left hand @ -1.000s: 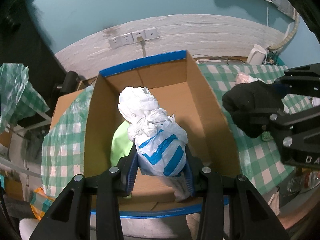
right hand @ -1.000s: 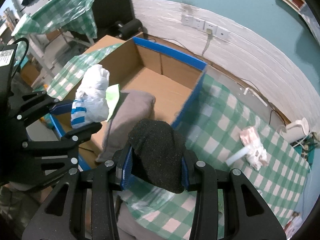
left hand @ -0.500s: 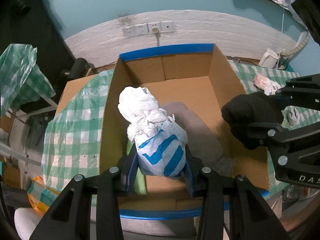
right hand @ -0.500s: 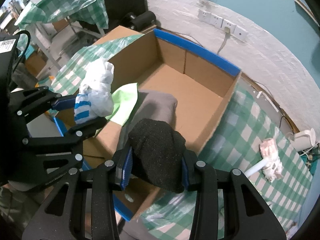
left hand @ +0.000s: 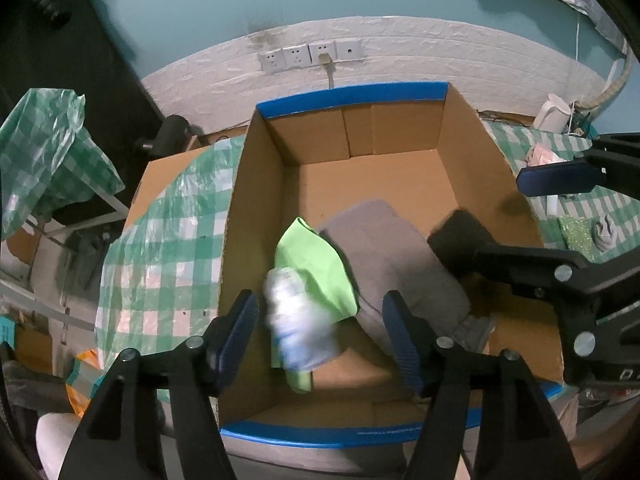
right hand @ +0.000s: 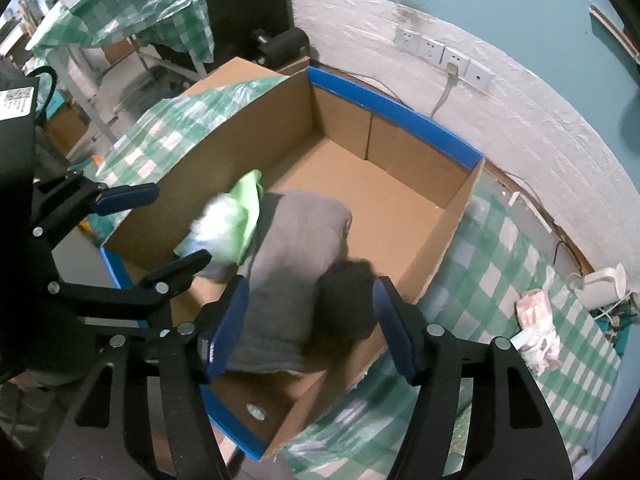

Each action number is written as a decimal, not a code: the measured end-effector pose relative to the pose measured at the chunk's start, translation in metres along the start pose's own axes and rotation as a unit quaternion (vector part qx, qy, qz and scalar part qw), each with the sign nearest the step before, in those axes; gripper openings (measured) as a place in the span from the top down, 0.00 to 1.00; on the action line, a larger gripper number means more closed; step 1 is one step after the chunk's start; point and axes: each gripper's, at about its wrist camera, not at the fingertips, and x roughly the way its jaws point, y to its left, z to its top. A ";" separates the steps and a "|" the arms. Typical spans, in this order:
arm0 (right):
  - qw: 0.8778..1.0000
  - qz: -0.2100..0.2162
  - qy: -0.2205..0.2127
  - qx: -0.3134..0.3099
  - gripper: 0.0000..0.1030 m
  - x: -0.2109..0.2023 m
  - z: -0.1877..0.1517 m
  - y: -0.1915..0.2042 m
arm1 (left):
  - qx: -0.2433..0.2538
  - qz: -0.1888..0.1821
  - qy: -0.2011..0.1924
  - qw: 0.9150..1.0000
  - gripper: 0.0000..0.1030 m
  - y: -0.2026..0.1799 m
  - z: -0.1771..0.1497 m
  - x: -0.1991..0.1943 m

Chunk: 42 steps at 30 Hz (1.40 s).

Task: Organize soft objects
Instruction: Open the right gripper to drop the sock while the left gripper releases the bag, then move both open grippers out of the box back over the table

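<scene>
Room: teal wall above a white brick-textured band (left hand: 420,52) carrying a row of sockets (left hand: 311,55), one with a plug in it.
Surface: table under a glossy green-and-white checked plastic cloth (right hand: 516,264), wrinkled where it drapes over the left side of the box.
Cardboard box (left hand: 472,152): large, open-topped, plain brown corrugated walls, blue tape along the near and far rims; it sits on the table just below both grippers.
Grey cushion (right hand: 296,248): soft, rounded, matte fabric, lying inside the box towards its near end.
Green cloth (left hand: 316,268): thin, bright lime, folded, lying left of the cushion and partly on it.
White bag bundle (left hand: 298,320): crumpled plastic with pale blue marks (motion-blurred), inside the box on the green cloth, between the left gripper's pads but touching neither.
Black sock (right hand: 346,300): fuzzy dark knit (blurred too), in the box beside the cushion's right edge, clear of the right gripper's pads.
Left gripper (left hand: 320,320): jaws have just been opening, now wide apart, gripping nothing.
Right gripper (right hand: 310,324): jaws likewise just opening, apart and empty.
Kettle (right hand: 602,286): small, white, far right on the table.
</scene>
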 end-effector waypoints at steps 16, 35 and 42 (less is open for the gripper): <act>1.000 -0.007 -0.010 0.028 0.35 -0.014 -0.017 -0.028 | 0.016 -0.008 -0.013 1.000 0.35 -0.016 0.007 -0.007; 0.995 -0.032 -0.010 0.098 0.35 -0.033 -0.070 -0.096 | 0.061 -0.027 -0.024 0.997 0.32 -0.068 0.016 -0.018; 0.991 -0.046 -0.010 0.125 0.34 -0.041 -0.092 -0.122 | 0.080 -0.030 -0.024 0.996 0.32 -0.092 0.018 -0.019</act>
